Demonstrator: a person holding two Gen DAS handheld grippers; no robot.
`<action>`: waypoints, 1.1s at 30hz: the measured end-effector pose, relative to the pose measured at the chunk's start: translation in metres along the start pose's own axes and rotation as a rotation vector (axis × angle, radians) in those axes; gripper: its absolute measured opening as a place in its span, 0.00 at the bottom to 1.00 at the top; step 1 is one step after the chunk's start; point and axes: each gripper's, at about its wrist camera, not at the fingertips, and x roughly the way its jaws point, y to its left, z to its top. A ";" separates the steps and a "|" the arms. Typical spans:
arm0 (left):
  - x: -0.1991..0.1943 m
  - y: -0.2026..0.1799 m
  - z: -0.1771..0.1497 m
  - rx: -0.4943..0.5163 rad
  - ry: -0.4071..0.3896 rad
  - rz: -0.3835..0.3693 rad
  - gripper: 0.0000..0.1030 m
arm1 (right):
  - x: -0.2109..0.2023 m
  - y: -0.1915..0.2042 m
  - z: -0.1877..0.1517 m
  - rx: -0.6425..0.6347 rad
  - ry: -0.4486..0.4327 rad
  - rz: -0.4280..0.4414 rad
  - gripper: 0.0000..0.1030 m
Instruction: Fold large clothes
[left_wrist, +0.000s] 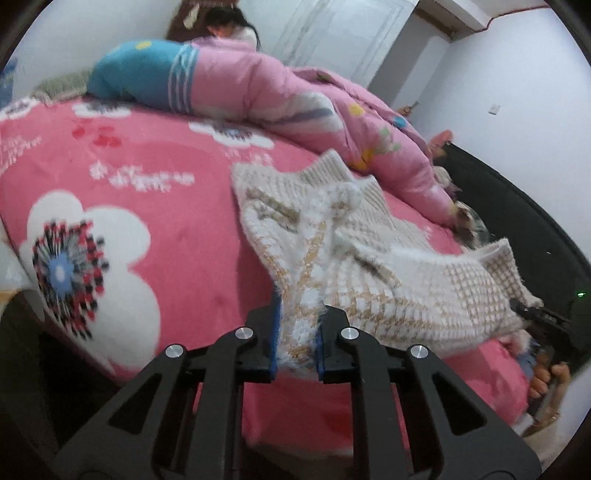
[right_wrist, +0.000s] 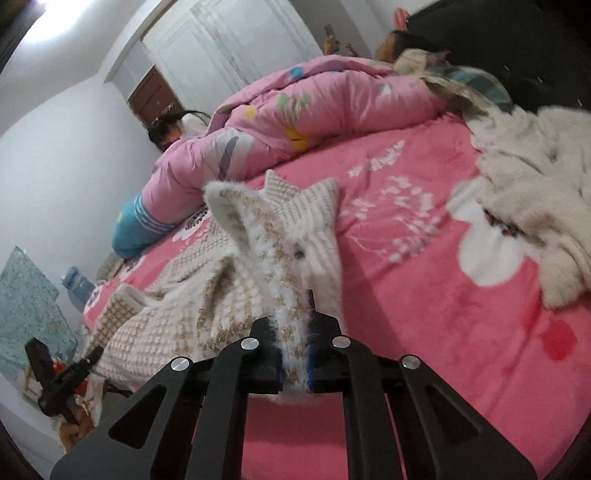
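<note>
Pinching the knit sweater (left_wrist: 369, 266) with left gripper (left_wrist: 297, 339) and right gripper (right_wrist: 295, 354), we lift it off the bed (left_wrist: 147, 155). Its far hem blurs; blue pads (right_wrist: 311, 363) lie half buried in fuzz.

The sweater (left_wrist: 369, 266) clamped in the black left claw (left_wrist: 297, 332) with blue pads is cream-white knit with a tan houndstooth check and fluffy white trim. Under it, the bed sheet (left_wrist: 147, 155) is hot pink with big white flowers, one centred blue, red and black. Beyond the claw lies a quilt (left_wrist: 258, 85), pale pink with a teal, white-striped end.
</note>
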 end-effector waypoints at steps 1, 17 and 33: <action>0.001 0.001 -0.005 -0.013 0.018 -0.009 0.14 | 0.001 -0.012 -0.006 0.031 0.030 0.010 0.08; -0.019 0.111 -0.024 -0.248 -0.007 0.154 0.21 | 0.026 -0.076 0.002 0.152 0.067 -0.067 0.46; 0.112 -0.050 -0.029 0.219 0.234 0.022 0.38 | 0.137 0.057 -0.033 -0.279 0.375 -0.009 0.28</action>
